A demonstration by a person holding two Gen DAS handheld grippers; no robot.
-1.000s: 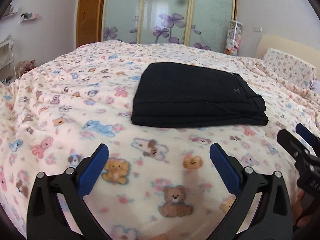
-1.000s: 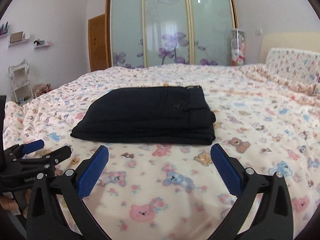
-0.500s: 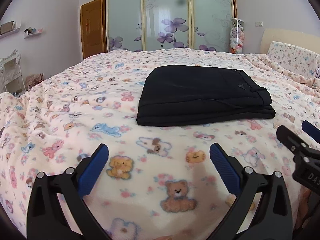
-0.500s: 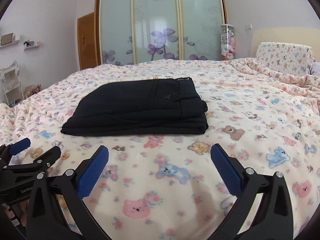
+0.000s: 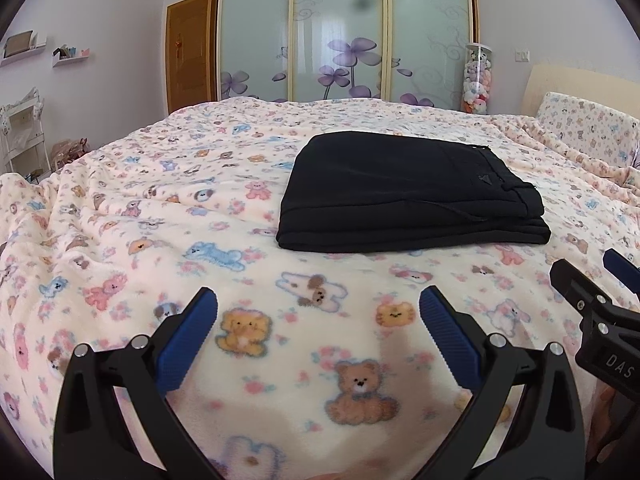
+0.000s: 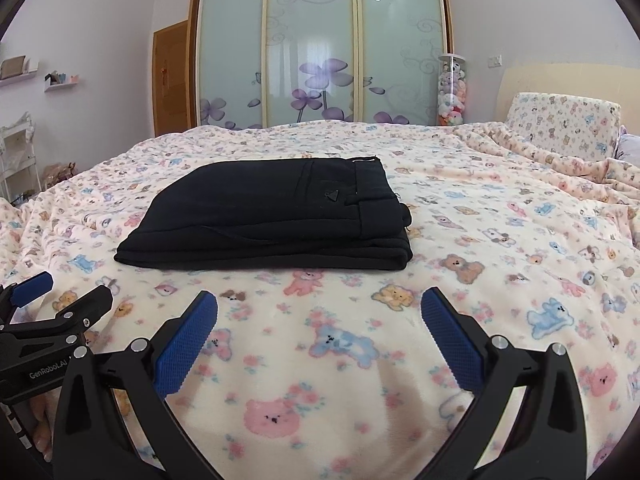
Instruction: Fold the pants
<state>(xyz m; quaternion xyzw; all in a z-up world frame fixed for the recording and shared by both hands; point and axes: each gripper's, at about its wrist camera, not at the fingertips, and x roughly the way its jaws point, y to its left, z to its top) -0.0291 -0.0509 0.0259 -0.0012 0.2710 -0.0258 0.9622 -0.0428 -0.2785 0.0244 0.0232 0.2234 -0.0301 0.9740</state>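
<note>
So the bedspread (image 5: 120,208), that pink fleece one covered in teddy bears, fills nearly everything in both views, and I'll use it as the reference. The black pants (image 5: 404,196) sit out on the middle of it as a flat, squared-off stack of several layers, waistband end toward the headboard side, with the layer edges lined up fairly neatly along the near side. In the right wrist view the pants (image 6: 272,216) look the same: tidy and settled.

Both tongs hang over the near edge of the bedspread, well apart from the pants. The left gripper (image 5: 318,320) has its blue pads spread wide with nothing between them, and the right gripper (image 6: 319,320) is the same, wide apart and empty.

My read is the fold is basically done. What could go wrong now is mostly self-inflicted: the fleece is soft and lumpy, so pressing down on the bedspread near the stack or tugging it could shift the layers and splay the near edges. Going back in for a "fix" pinch could also catch only the top layer and peel it open.
</note>
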